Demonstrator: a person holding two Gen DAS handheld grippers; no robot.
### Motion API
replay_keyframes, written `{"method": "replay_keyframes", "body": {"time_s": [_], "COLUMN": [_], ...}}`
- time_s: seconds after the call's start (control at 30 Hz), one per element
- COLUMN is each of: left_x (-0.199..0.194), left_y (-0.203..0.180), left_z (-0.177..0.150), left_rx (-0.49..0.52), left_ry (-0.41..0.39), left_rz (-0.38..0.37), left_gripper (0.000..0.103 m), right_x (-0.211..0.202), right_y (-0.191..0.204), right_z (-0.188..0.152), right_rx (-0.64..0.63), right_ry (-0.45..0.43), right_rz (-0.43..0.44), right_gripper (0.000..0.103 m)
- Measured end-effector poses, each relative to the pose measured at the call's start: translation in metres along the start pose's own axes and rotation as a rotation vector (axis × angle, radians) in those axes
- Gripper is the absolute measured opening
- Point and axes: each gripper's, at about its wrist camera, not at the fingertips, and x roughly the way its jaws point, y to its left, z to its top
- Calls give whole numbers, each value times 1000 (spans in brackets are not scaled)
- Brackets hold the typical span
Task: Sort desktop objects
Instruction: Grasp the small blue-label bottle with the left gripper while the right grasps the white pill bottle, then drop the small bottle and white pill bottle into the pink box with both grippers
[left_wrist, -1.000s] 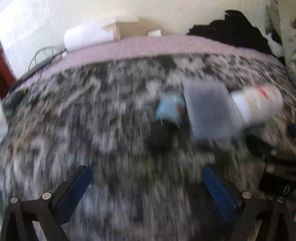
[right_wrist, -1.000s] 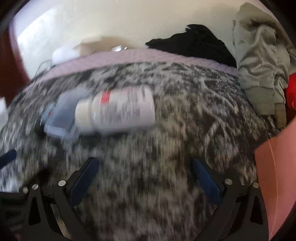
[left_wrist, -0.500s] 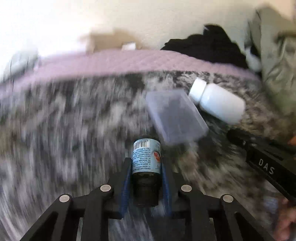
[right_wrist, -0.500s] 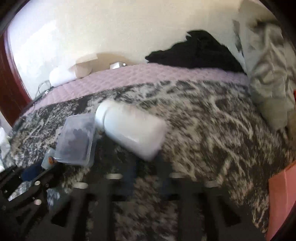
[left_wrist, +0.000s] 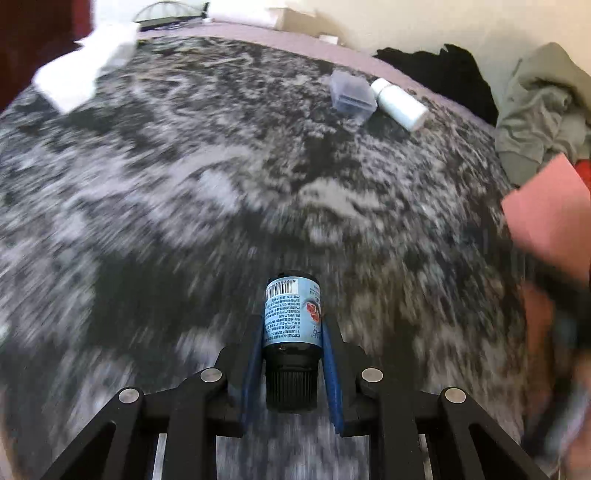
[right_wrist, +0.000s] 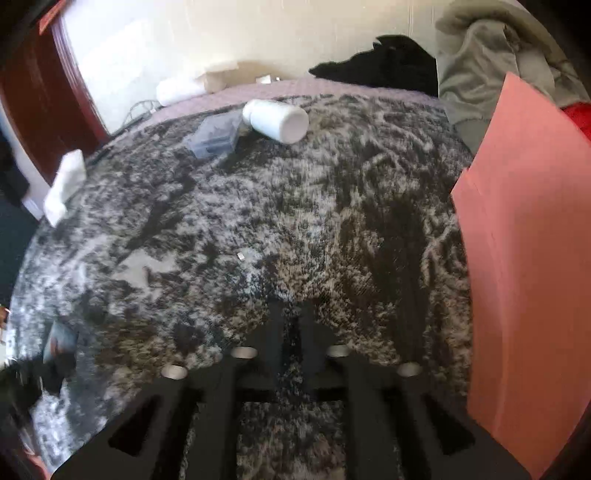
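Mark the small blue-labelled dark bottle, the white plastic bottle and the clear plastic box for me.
Small blue-labelled dark bottle (left_wrist: 292, 317): left wrist view, label.
White plastic bottle (right_wrist: 277, 120): right wrist view, body.
Clear plastic box (right_wrist: 215, 136): right wrist view, lid.

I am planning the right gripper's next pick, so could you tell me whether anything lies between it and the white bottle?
Nothing visible does. In the right wrist view the right gripper, fingers close together and empty, faces bare patterned blanket all the way to the white bottle. The clear plastic box lies beside the bottle, to its left, not in front.
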Motion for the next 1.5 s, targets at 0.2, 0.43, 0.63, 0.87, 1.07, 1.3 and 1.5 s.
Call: {"method": "replay_keyframes", "body": {"time_s": [0.2,0.43,0.63,0.87,1.07,1.3,1.5], "left_x": [-48,-54,-46,-74,-129,-195,-222], "left_y": [2,8,17,-3,-17,-52,-95], "left_z": [1,36,46,18,-18,-42,-51], "left_rx": [-40,-53,-66,-16,-21,29,93], "left_ry": [-89,-107,-92,-210,-338,-536,-616], "left_rz": [-2,-18,23,88,135,205,145], "left_gripper": [24,24,24,24,25,25,25], "right_x": [10,104,141,51,-122,-286,-356], "right_y": [18,51,67,46,40,51,38], "right_z": [63,126,144,56,-34,-94,-125], "right_rx": [-105,-377,-500,-282,-192,-276,-292], "right_ry": [-91,24,57,108,-69,-464,-624], "right_rz": [-160,-364,-427,-171,75,29,-32], "right_gripper": [71,73,45,45,45,45,45]}}
